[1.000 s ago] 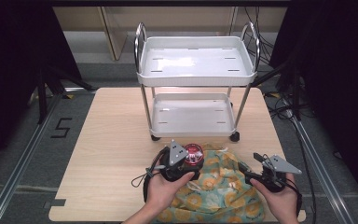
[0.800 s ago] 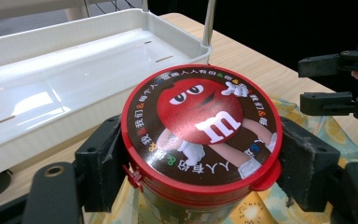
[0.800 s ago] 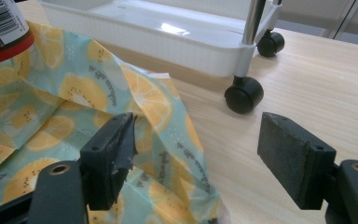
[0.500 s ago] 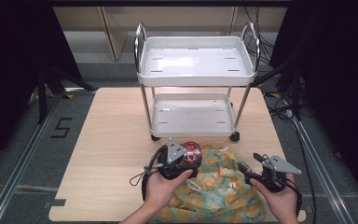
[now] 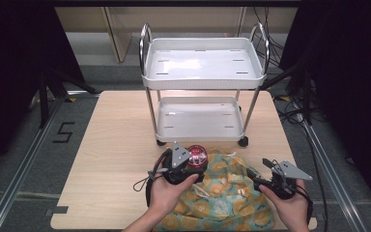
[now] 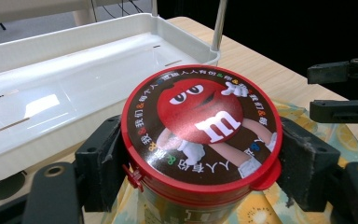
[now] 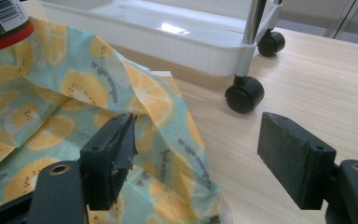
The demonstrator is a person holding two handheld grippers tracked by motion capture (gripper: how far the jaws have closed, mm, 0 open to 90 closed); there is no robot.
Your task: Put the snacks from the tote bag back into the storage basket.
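Observation:
A round can with a red lid point(image 5: 196, 157) printed with a red candy character stands upright over the far left edge of a teal bag with a yellow citrus print point(image 5: 222, 195). My left gripper point(image 5: 189, 168) is shut on the can point(image 6: 200, 126), its pads point(image 6: 103, 161) pressing just under the lid rim from both sides. My right gripper point(image 5: 262, 173) hangs open at the bag's right edge. In the right gripper view its jaws point(image 7: 203, 149) straddle a raised fold of the bag point(image 7: 158, 121) without pressing it. The right gripper's jaws point(image 6: 342, 93) also show in the left gripper view.
A white two-shelf cart point(image 5: 149, 79) stands on the wooden table point(image 5: 116, 145) just beyond the bag; its lower tray point(image 6: 74, 88) lies close behind the can. One black caster point(image 7: 244, 93) is near my right gripper. The table's left half is bare wood.

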